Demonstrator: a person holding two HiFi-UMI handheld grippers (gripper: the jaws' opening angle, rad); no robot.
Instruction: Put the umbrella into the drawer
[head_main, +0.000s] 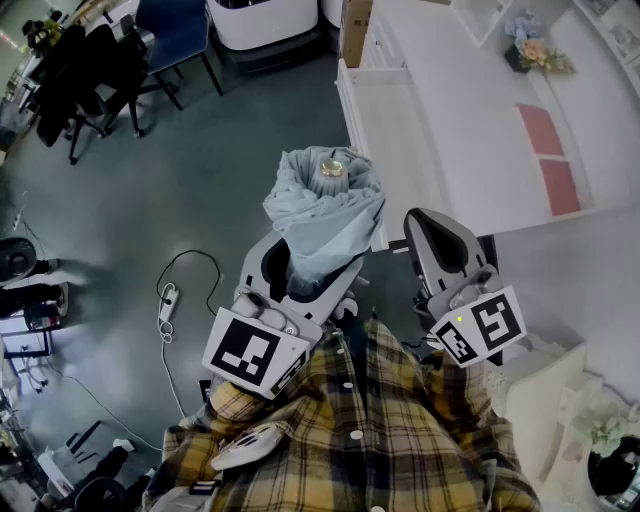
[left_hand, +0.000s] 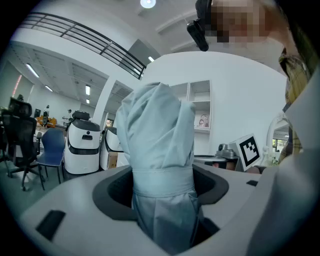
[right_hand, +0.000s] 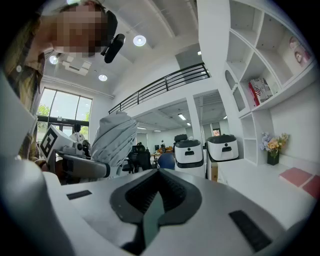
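A folded pale blue-grey umbrella (head_main: 325, 205) stands upright in my left gripper (head_main: 310, 265), with its round cap on top. In the left gripper view the umbrella (left_hand: 160, 150) fills the middle, and my left gripper (left_hand: 162, 195) is shut on its strapped lower part. My right gripper (head_main: 440, 245) is held beside it on the right, apart from the umbrella. Its jaws are together with nothing between them in the right gripper view (right_hand: 157, 192), where the umbrella (right_hand: 114, 137) shows at the left. No open drawer is visible.
A white cabinet unit (head_main: 420, 130) stands ahead on the right, with pink mats (head_main: 545, 130) and flowers (head_main: 535, 50) on it. Black chairs (head_main: 90, 80) are at the far left. A power strip with its cable (head_main: 168, 300) lies on the grey floor.
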